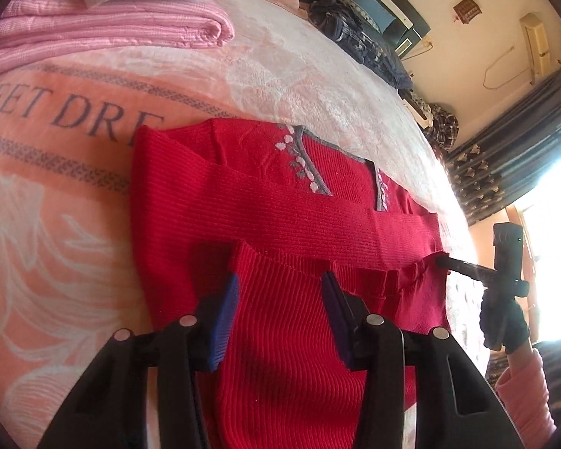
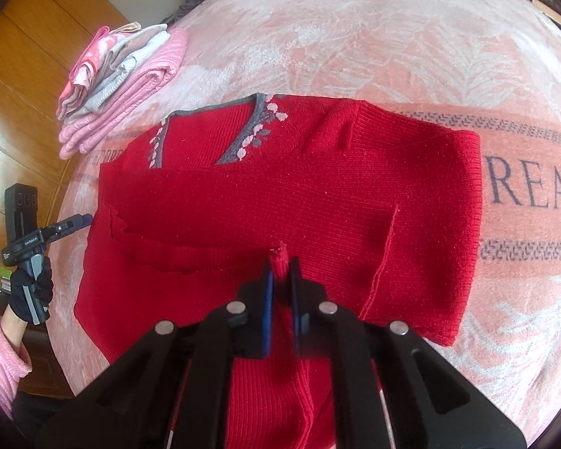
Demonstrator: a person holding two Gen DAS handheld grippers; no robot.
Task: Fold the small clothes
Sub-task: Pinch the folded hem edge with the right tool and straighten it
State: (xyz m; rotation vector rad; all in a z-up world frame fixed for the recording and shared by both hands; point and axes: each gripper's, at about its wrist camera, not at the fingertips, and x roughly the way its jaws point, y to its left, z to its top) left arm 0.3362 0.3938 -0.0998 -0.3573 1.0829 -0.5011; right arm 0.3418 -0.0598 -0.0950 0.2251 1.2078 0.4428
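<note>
Across the centre of both frames, the red sweater (image 2: 280, 202) lies on the peach blanket (image 2: 430, 56), sleeves already folded across its body and the grey-trimmed neckline toward the upper part of the frame. The right gripper (image 2: 280, 292) is clamped on a pinch of the hem, which stands up between its blue pads (image 2: 267, 299). The left gripper (image 1: 280, 292) has its jaws apart, with red knit lying between them; no grip is evident there. At the right edge of the left wrist view, the tip of the other tool touches the sweater's edge.

Judgement: the bottom-to-top fold is in hand. The next move calls for the left gripper to close on the hem, then both to carry it evenly toward the neckline. The folded stack (image 2: 119, 86) sits at upper left, well apart.
</note>
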